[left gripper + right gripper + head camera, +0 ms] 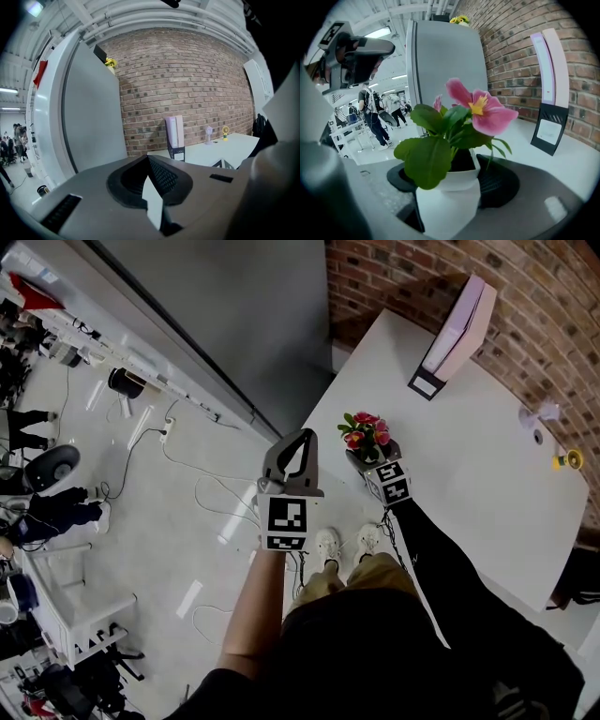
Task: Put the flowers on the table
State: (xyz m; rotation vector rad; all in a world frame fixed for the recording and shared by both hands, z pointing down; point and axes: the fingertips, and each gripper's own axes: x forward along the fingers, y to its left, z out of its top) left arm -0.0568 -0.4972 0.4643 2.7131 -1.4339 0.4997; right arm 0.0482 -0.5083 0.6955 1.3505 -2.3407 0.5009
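Note:
A small white pot of pink flowers with green leaves sits between the jaws of my right gripper, which is shut on it and holds it upright. In the head view the flowers and right gripper are over the near left edge of the white table; whether the pot touches the top I cannot tell. My left gripper hangs left of the table over the floor. Its jaws meet at the tip with nothing between them.
A pink and white file holder stands at the table's far end by the brick wall. A small lilac lamp and a yellow fan are at the right. A grey partition stands left; cables lie on the floor.

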